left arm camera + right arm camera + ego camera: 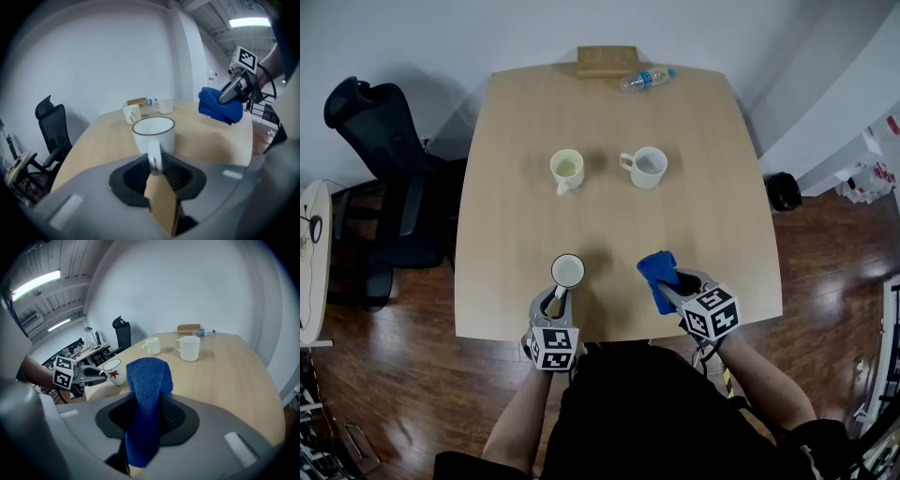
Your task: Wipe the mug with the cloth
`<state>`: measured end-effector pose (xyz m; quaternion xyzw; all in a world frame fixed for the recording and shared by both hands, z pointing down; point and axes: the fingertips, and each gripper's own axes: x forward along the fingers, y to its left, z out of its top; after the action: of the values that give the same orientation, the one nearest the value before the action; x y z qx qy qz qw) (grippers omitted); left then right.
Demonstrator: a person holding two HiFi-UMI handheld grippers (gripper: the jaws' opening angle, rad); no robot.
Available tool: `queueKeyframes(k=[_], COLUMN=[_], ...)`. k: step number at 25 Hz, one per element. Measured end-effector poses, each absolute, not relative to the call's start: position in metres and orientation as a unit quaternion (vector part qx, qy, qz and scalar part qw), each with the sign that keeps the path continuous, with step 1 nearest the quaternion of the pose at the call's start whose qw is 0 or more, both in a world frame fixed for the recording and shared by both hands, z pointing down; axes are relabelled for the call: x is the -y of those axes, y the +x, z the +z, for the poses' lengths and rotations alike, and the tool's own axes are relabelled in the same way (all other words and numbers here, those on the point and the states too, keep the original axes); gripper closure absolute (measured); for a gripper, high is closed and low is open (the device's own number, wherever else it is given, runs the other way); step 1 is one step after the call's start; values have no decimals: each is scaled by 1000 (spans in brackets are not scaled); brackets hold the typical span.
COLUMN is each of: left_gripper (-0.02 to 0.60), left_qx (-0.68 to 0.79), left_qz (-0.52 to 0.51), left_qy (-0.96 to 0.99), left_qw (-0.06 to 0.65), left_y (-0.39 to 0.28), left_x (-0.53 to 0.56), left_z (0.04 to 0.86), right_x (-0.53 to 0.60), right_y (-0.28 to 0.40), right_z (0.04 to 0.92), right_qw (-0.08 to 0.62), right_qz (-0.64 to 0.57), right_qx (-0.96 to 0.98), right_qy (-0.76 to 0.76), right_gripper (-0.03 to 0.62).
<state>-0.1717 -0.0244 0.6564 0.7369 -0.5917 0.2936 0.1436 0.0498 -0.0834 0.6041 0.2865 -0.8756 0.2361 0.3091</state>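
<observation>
A white mug with a dark rim (567,271) stands near the table's front edge, its handle toward me. My left gripper (559,294) is shut on that handle, which in the left gripper view runs down from the mug (153,131) into the left gripper (155,165). My right gripper (669,289) is shut on a blue cloth (657,270), held just above the table to the right of the mug. In the right gripper view the cloth (147,385) sticks up from between the jaws, and the mug (114,371) with a red leaf mark is at the left.
Farther back on the wooden table (722,234) stand a cream mug (567,170) and a white mug (648,167). A plastic bottle (645,80) and a wooden box (607,61) lie at the far edge. A black office chair (384,169) is at the left.
</observation>
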Motion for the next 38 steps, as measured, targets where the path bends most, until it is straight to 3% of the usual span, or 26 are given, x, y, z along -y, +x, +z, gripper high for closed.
queueKeyframes(k=[5,9,15,21,26,30,38], left_gripper=[484,518,523,522,522,522,520], left_qx=[585,567,543,540,518,519,492], left_qz=[293,277,189,107,58,84,63], left_qy=[742,760,784,806,831,834,847], left_qw=[147,157,232,216,194,168,190], left_y=[-173,-167,-143,-130,-113,-96,-74], left_x=[27,26,30,59,86,97,95], left_z=[658,652,610,512,427,403,399], right_x=[79,77,83,105,81,76,92], right_y=[48,48,48,38,-11,-30,-24], right_z=[603,603,588,496,372,359,361], right_qw=[308,307,281,189,73,158,142], right_qz=[239,239,231,110,-27,-148,-147], right_qx=[876,876,883,926,975,950,942], right_qy=[283,285,297,307,206,227,266], right_gripper=[464,462,464,465,471,471,471])
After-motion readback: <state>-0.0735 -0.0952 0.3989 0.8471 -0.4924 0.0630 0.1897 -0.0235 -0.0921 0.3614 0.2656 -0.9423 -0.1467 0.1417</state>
